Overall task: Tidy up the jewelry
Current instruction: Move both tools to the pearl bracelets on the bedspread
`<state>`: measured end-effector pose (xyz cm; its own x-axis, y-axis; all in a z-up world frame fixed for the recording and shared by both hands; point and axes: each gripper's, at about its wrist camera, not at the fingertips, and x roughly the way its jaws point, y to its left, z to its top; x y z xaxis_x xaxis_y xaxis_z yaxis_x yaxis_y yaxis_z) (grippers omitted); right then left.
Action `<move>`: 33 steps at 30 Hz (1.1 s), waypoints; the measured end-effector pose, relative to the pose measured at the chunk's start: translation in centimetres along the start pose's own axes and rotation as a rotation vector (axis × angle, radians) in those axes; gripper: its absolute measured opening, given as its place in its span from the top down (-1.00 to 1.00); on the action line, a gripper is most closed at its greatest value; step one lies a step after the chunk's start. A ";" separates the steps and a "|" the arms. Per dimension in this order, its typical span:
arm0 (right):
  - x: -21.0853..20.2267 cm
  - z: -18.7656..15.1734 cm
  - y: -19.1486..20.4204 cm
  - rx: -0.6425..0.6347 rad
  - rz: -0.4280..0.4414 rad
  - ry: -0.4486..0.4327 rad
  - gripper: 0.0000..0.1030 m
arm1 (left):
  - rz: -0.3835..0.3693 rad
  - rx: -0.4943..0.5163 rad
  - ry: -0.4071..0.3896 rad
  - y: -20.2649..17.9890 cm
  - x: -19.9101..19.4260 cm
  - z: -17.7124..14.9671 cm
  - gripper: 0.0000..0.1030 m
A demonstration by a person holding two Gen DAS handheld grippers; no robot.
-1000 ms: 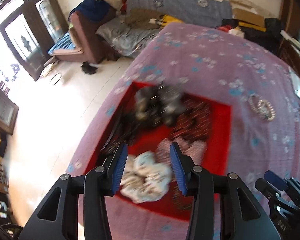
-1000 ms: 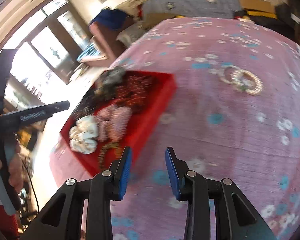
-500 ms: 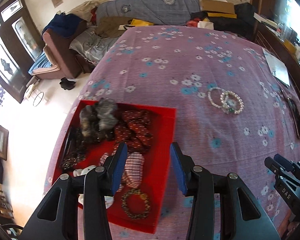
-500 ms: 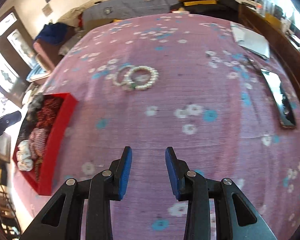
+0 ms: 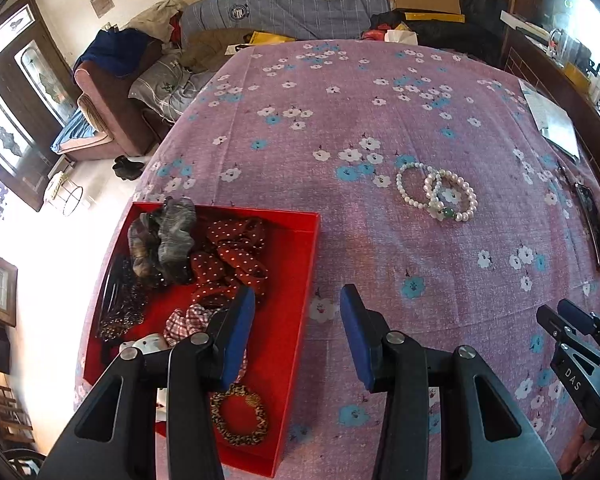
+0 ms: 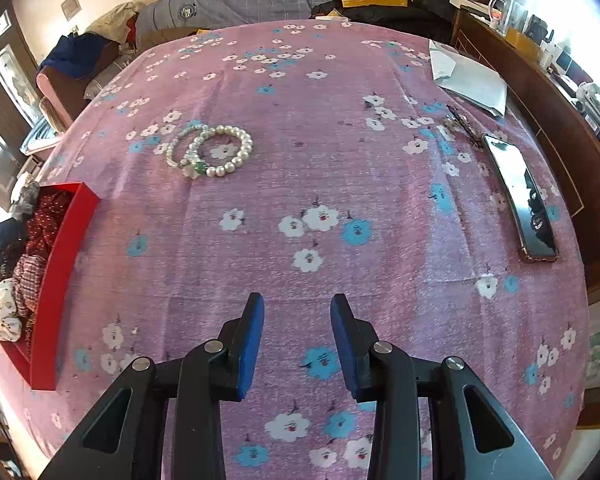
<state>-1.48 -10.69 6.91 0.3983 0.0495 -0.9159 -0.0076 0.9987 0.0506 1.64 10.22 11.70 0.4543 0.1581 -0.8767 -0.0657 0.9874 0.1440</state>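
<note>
Both views have slid right across the purple bedspread [image 6: 340,184] since a moment ago. The red box [image 5: 296,280] is now off to the left. The pearl bracelets [image 6: 210,152] lie on the cloth, closer now. The left gripper [image 5: 298,334] and right gripper [image 6: 297,338] are spread apart, holding nothing.

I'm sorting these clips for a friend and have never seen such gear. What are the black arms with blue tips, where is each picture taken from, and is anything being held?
No robot here: a person holds a hand tool in each hand, each with a camera looking along its blue-padded jaws. One picture comes from the left gripper, the other from the right gripper. Both stand open above a floral purple bedspread and hold nothing. On the spread lie pearl bracelets, overlapping, one with a green bead. Left of them is a red box full of fabric scrunchies. To the right lie a phone and some papers. The black piece at the left view's lower right is the other tool.
</note>
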 end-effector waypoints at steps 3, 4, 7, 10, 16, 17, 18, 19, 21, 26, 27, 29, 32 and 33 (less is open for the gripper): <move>0.4 0.3 -0.3 -0.003 -0.010 0.008 0.28 | 0.001 0.008 0.003 -0.5 0.5 0.3 0.17; 0.4 0.4 -0.3 -0.003 -0.007 0.009 0.28 | 0.000 0.011 0.005 -0.8 0.6 0.5 0.17; 0.8 0.7 -0.6 -0.003 -0.005 0.014 0.28 | -0.003 0.021 0.010 -1.6 1.4 1.1 0.17; 1.2 1.1 -0.6 -0.015 -0.013 0.017 0.24 | -0.011 0.033 0.017 -2.5 2.3 1.7 0.17; 2.1 2.0 -0.7 -0.027 -0.013 0.022 0.23 | -0.029 0.058 0.034 -4.1 4.5 3.5 0.17; 2.2 2.1 -0.7 -0.028 -0.009 0.020 0.23 | -0.038 0.058 0.037 -4.3 4.9 3.9 0.17; 2.4 2.4 -0.8 -0.029 0.000 0.016 0.23 | -0.045 0.058 0.040 -4.5 5.3 4.3 0.17; 2.4 2.7 -0.8 -0.027 0.011 0.009 0.23 | -0.055 0.057 0.043 -4.6 5.7 4.7 0.17; 2.7 3.4 -1.2 -0.008 0.114 -0.023 0.23 | -0.091 0.052 0.039 -5.1 6.7 5.8 0.17; 4.1 5.5 -2.0 0.047 0.311 -0.064 0.22 | -0.178 0.030 0.049 -6.1 9.4 8.1 0.24; 4.6 6.1 -2.1 0.058 0.320 -0.067 0.22 | -0.195 0.023 0.057 -6.3 10.0 8.4 0.32; 5.1 7.0 -2.0 0.072 0.338 -0.071 0.22 | -0.224 0.011 0.064 -6.5 10.8 9.0 0.38; 5.7 8.0 -1.4 0.065 0.343 -0.080 0.22 | -0.230 0.011 0.057 -7.0 12.2 9.8 0.39; 5.9 8.4 -1.1 0.059 0.342 -0.081 0.22 | -0.226 0.011 0.061 -7.1 12.7 9.9 0.40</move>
<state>8.52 -11.64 4.81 0.4531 0.3773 -0.8077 -0.1006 0.9219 0.3742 16.71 5.10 4.08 0.4021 -0.0668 -0.9132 0.0419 0.9976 -0.0545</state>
